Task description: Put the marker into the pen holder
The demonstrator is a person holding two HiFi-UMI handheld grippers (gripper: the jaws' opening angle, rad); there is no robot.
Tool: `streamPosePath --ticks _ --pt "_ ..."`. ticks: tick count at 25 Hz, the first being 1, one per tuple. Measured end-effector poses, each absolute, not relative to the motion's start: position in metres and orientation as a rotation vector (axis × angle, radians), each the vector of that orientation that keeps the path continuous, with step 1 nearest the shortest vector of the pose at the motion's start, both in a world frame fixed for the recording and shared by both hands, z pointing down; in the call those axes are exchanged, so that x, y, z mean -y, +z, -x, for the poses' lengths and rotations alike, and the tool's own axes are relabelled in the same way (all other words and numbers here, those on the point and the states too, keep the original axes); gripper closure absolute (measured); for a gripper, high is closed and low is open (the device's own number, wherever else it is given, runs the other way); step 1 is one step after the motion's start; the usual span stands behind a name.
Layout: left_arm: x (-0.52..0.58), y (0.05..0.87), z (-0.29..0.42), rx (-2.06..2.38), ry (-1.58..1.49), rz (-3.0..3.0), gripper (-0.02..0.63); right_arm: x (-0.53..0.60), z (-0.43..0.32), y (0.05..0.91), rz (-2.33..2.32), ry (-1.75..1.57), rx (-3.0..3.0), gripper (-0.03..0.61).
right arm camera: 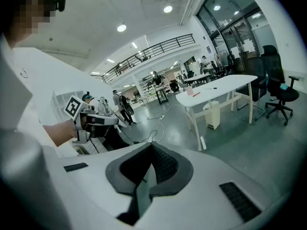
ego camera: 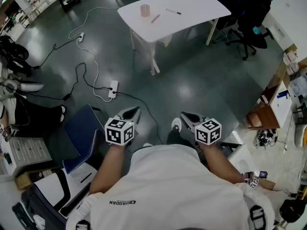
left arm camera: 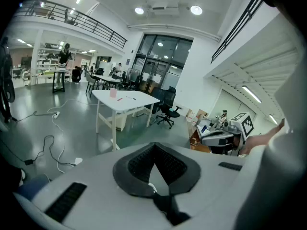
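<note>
Your left gripper [ego camera: 133,113] and right gripper [ego camera: 186,116] are closed, holding nothing. Walking to the white table [ego camera: 192,7], you could trip on the cables [ego camera: 97,68] lying before it.

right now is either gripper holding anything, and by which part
Nothing is held. The left gripper and the right gripper both have jaws shut and empty. The red marker lies on the white table by the pen holder, away from both.

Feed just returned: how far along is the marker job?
Nothing done yet. The red marker and black marker lie on the white table beside the pink pen holder. Nothing in hand: the left gripper and right gripper are shut and empty, far from the table. Left: walk over, pick up a marker, drop it in.
</note>
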State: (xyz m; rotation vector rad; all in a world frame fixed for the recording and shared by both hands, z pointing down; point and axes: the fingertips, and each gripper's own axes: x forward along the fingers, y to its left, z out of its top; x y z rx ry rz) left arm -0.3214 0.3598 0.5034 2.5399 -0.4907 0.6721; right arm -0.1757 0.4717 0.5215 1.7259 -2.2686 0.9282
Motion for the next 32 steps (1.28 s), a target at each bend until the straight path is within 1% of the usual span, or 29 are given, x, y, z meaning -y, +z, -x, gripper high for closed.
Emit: streamPosePath --ticks 4,15,23,32 --pt "-0.350 0.505 0.308 0.511 0.701 -2.536 0.588 -0.462 0.160 0.520 -1.706 0.932 2.294 0.560" --pt "-0.316 0.496 0.230 0.510 0.717 -2.552 0.588 -0.424 0.093 0.521 -1.696 0.947 2.338 0.560" --pt "-0.288 0.503 0.166 0.577 0.765 -2.497 0.588 -0.380 0.024 0.516 -1.634 0.889 2.404 0.558" --pt "-0.268 0.495 0.073 0.613 0.704 -2.521 0.588 -0.365 -0.063 0.523 -1.582 0.865 2.400 0.558"
